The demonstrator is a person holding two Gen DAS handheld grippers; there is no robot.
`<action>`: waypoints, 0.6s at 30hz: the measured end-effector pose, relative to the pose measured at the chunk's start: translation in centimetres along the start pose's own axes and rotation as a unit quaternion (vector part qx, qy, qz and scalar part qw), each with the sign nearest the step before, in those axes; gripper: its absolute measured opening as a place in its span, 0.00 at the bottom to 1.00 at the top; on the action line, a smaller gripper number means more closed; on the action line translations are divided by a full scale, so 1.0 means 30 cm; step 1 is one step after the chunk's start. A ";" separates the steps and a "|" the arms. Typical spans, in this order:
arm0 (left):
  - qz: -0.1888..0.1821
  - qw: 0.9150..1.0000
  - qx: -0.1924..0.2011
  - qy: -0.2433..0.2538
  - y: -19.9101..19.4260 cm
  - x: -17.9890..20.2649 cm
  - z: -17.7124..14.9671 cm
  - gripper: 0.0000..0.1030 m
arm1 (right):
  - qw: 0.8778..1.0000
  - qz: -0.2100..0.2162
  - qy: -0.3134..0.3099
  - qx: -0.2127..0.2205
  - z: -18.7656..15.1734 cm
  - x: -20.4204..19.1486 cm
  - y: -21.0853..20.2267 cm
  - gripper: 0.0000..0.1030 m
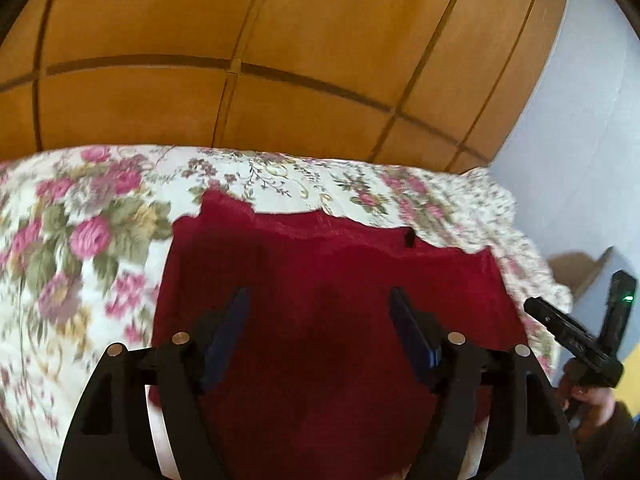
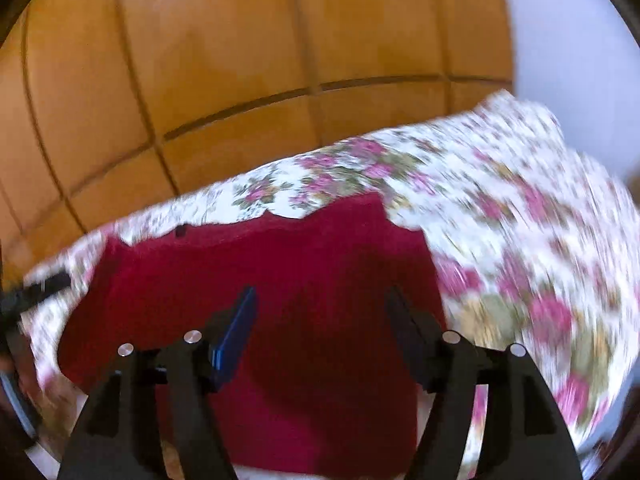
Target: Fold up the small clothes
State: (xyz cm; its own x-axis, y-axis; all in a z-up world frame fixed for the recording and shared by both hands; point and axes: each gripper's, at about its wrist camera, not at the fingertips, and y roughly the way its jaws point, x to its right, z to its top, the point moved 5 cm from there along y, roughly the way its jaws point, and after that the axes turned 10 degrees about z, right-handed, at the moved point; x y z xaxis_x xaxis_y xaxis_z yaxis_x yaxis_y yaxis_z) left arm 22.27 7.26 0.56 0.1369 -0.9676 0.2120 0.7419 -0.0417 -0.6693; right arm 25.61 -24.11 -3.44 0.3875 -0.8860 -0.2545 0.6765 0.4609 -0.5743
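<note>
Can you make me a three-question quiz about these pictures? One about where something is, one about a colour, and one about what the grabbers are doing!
1. Where does the garment lie?
A. on the flowered bedspread
B. on the wooden wardrobe
C. hanging on a hook

2. What colour is the garment?
A. blue
B. dark red
C. yellow

3. How are the left gripper and the right gripper?
A. both shut on cloth
B. one open, one shut
C. both open, holding nothing

Answers: 1 A, flowered cloth shows around its edges. 2 B, it is deep red in both views. 3 C, each pair of fingers stands apart with only cloth behind the gap.
</note>
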 end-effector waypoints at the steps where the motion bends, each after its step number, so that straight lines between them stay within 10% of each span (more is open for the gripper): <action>1: 0.004 1.000 -0.003 0.008 0.029 0.018 0.015 0.70 | 1.000 0.002 -0.005 -0.005 0.010 -0.002 0.033 0.65; 8: 0.072 0.996 -0.058 0.002 0.262 -0.063 -0.016 0.70 | 0.999 0.010 -0.019 -0.040 0.053 0.037 0.259 0.64; 18: 0.028 0.999 -0.024 0.007 0.270 -0.077 -0.058 0.79 | 0.992 -0.087 0.073 -0.059 0.032 0.239 0.375 0.66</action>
State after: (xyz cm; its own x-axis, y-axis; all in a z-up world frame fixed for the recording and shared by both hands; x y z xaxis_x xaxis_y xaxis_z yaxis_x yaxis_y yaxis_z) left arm 26.81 8.73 -6.58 0.1681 -0.9720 0.1643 0.7009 0.0006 -0.7132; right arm 36.60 -25.24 -10.98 0.1706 -0.9532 -0.2496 0.6435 0.2996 -0.7044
